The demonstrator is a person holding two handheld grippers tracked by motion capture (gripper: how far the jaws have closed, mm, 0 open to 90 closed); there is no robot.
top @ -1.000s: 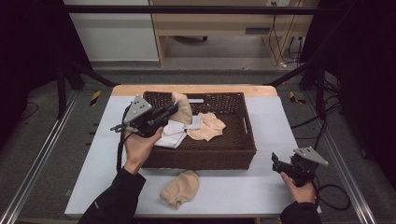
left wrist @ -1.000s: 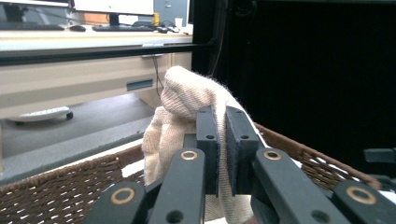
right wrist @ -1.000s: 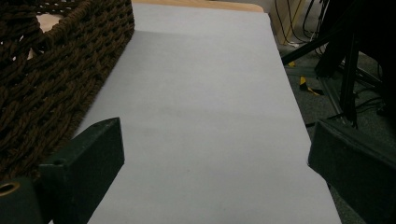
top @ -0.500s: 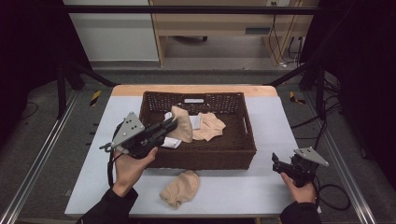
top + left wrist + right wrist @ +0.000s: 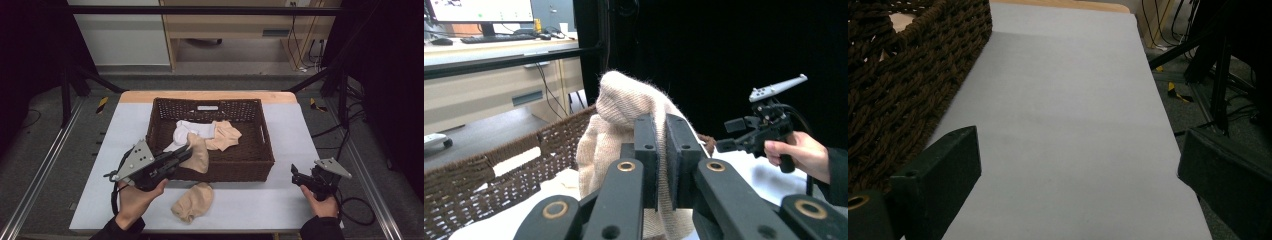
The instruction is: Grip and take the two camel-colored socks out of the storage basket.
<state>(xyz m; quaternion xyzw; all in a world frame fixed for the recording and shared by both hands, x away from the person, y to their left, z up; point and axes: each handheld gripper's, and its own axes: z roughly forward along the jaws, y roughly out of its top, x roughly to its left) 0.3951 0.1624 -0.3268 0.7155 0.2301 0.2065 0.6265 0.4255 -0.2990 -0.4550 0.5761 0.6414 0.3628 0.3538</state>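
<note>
One beige sock (image 5: 199, 154) hangs pinched in the left gripper (image 5: 186, 151) over the basket's (image 5: 252, 169) front rim for carrying out; the right gripper (image 5: 295, 175) waits gaping, empty, beside the basket.

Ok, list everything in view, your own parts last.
basket: one, dark brown wicker, mid-table.
held sock: one, beige, draped over the basket's near wall, pinched in the left gripper.
table sock: one, beige, on the table in front of the basket.
basket sock: one, beige, inside the basket.
cloth: one, white, inside the basket.
table: one, pale grey top.
left gripper: black, shut on the held sock.
right gripper: black, open, at the table's right edge.
</note>
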